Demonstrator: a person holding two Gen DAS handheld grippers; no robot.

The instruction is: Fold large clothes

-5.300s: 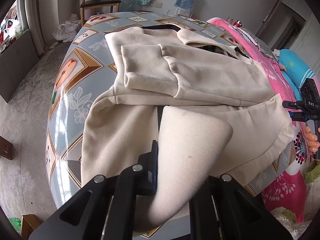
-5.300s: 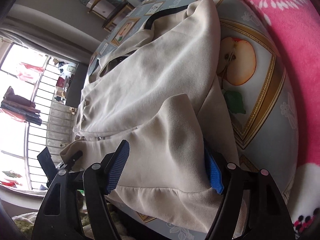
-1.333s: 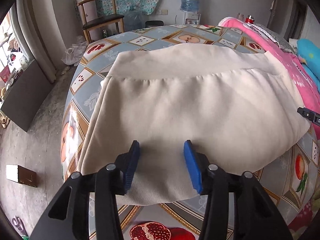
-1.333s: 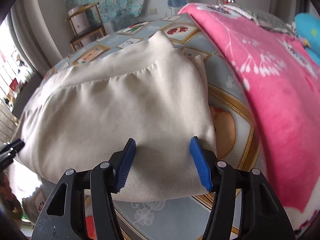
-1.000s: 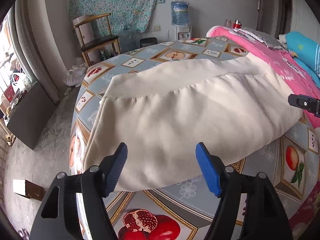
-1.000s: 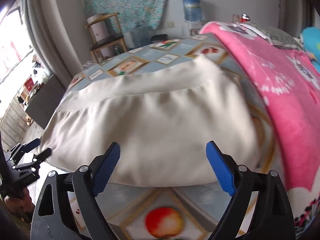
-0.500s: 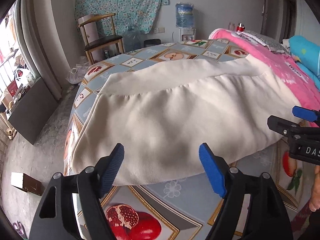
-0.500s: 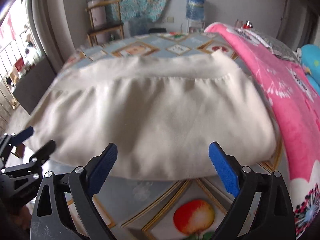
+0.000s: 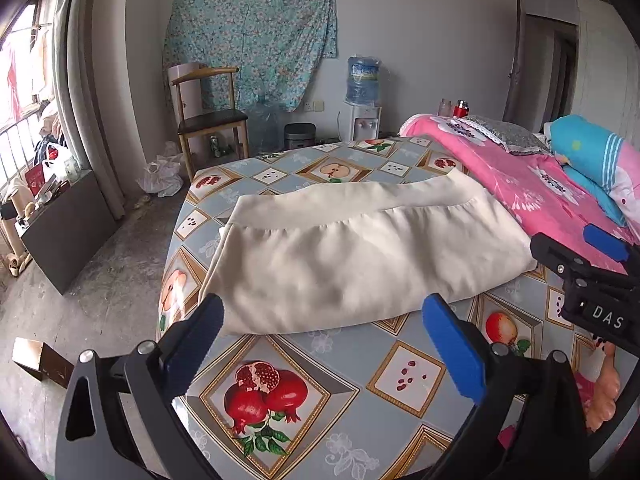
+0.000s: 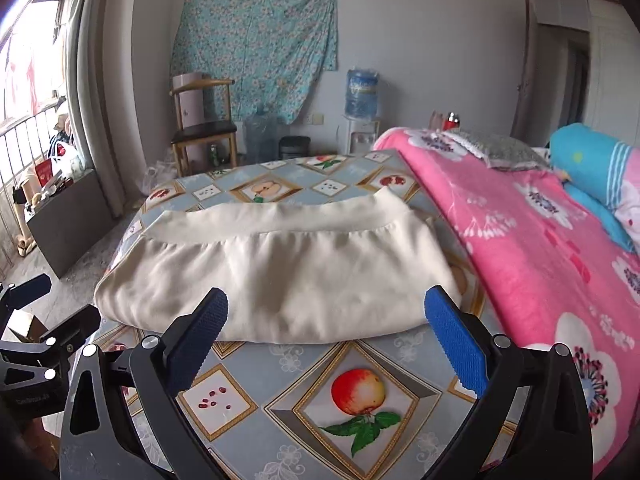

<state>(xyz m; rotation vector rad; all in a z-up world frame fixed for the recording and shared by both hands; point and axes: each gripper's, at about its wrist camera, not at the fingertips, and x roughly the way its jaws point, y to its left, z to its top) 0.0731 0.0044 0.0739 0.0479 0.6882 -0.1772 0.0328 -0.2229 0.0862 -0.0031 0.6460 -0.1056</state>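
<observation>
The cream garment (image 9: 360,256) lies folded in a wide band on the fruit-patterned table (image 9: 320,400), its ribbed hem along the far side. My left gripper (image 9: 320,304) hangs above the near edge of the cloth with its jaws opening and nothing between them. In the right wrist view the same garment (image 10: 280,264) lies ahead of my right gripper (image 10: 326,296), which stands wide open and empty, clear of the cloth. Each gripper shows in the other's view: the right gripper (image 9: 580,260) at the right edge, the left gripper (image 10: 36,312) at the left edge.
A pink flowered blanket (image 10: 520,260) covers the bed along the table's right side, with a blue pillow (image 9: 592,160) on it. A wooden chair (image 9: 208,120) and a water dispenser (image 9: 362,92) stand by the far wall. A dark panel (image 9: 68,224) leans at the left.
Both grippers let go of the garment's near edge, opened wide and drew back and upward. The garment now lies folded on the table, farther from both cameras.
</observation>
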